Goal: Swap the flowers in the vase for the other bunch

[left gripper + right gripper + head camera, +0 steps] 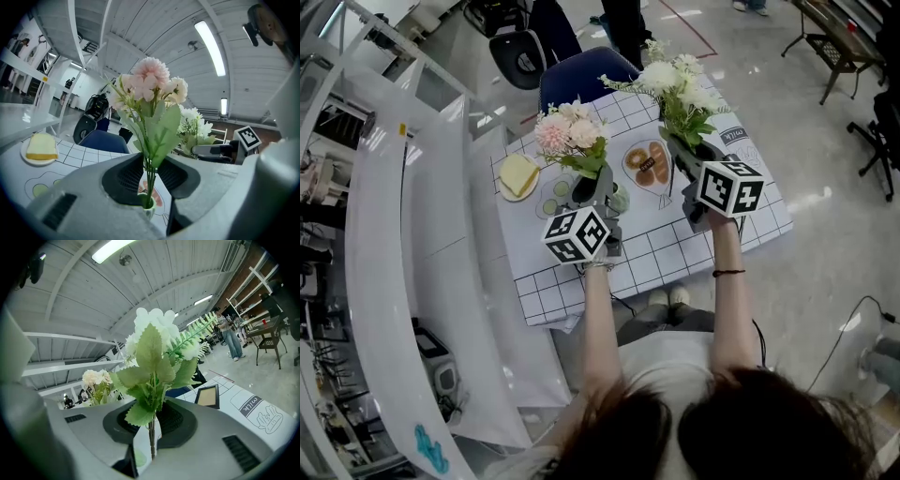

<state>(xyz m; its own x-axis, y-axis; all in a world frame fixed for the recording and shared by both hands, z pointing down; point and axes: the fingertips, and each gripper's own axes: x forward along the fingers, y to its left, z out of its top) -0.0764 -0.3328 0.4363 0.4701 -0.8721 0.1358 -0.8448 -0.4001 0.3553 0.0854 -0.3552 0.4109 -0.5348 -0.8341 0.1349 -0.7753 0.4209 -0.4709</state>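
Note:
My left gripper (592, 185) is shut on the stems of a pink bunch of flowers (570, 131), which stands upright above the table. In the left gripper view the pads close on the green stems of the pink bunch (149, 84), and the stem ends still sit in the mouth of a small pale green vase (148, 209) below my left gripper (150, 176). The vase (619, 199) stands on the checked tablecloth (675, 246). My right gripper (684, 155) is shut on a white bunch (680, 86), held upright in the air to the right. In the right gripper view the white bunch (157, 352) has its stems clamped in my right gripper (152, 427).
A plate with a yellow slab (517, 175) lies at the table's left, and a plate with pastries (649, 165) between the two bunches. A blue chair (581, 73) stands behind the table. White shelving (403, 244) runs along the left. People stand on the floor beyond (233, 336).

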